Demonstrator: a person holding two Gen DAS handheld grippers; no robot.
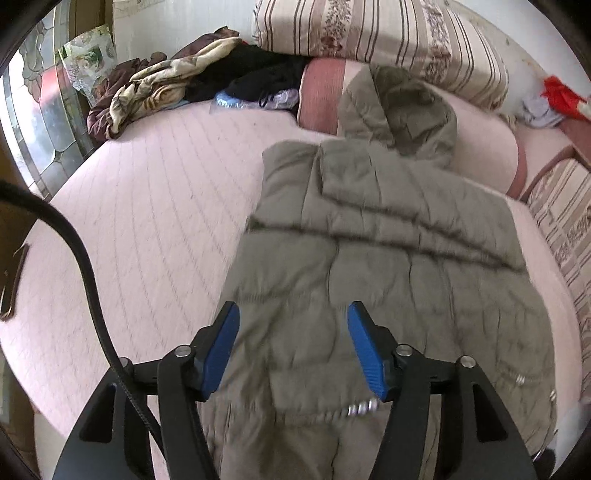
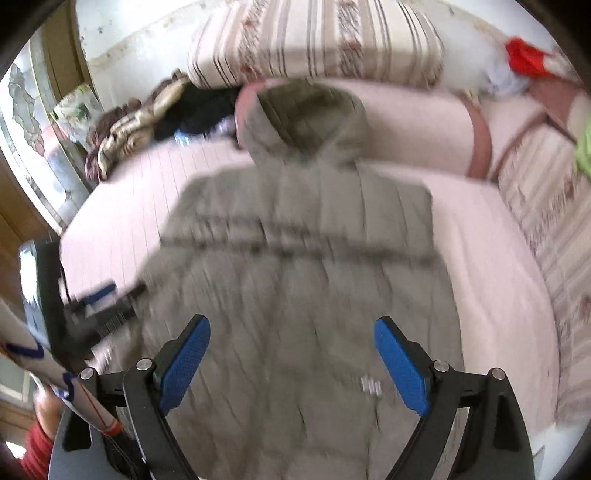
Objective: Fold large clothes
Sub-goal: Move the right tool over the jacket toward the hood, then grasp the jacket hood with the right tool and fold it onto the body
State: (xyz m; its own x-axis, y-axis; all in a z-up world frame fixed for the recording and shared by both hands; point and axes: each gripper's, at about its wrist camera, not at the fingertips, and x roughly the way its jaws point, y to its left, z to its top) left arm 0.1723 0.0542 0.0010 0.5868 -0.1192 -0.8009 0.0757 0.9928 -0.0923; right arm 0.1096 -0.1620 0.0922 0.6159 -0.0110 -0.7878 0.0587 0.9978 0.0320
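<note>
Fingers [image 1: 221,347] of left gripper [image 1: 293,345] spread wide, blue pads facing one another, nothing clamped between them; poised above lower part of olive padded jacket [image 1: 369,266], left pad over jacket's left edge, right pad over its middle, contact with fabric impossible to judge. Metal snap studs [image 1: 360,408] on jacket just below and inside right pad. Right gripper [image 2: 291,352] likewise spread wide and empty, fingers [image 2: 402,365] bracketing jacket's lower middle from above, jacket [image 2: 295,240] filling gap between pads; blurred view, touching or not cannot be told. Left gripper [image 2: 103,295] visible in right wrist view at jacket's left edge, low on garment. Jacket lying flat, lengthwise along pink quilted mattress [image 1: 147,229], hem toward near edge, hood [image 1: 410,107] at far end resting up against pink bolster [image 1: 325,96]. Right side of jacket near mattress's right edge, beside striped floral cushion [image 1: 565,229]; broad bare stretch of mattress to left. Beyond bolster, large striped floral pillow [image 1: 369,33] along far edge. Heap of brown, cream and black clothes [image 1: 177,77] in far left corner, well apart from jacket. Red cloth [image 1: 561,96] at far right corner. Black cable [image 1: 85,266] curving across left side of left wrist view.
</note>
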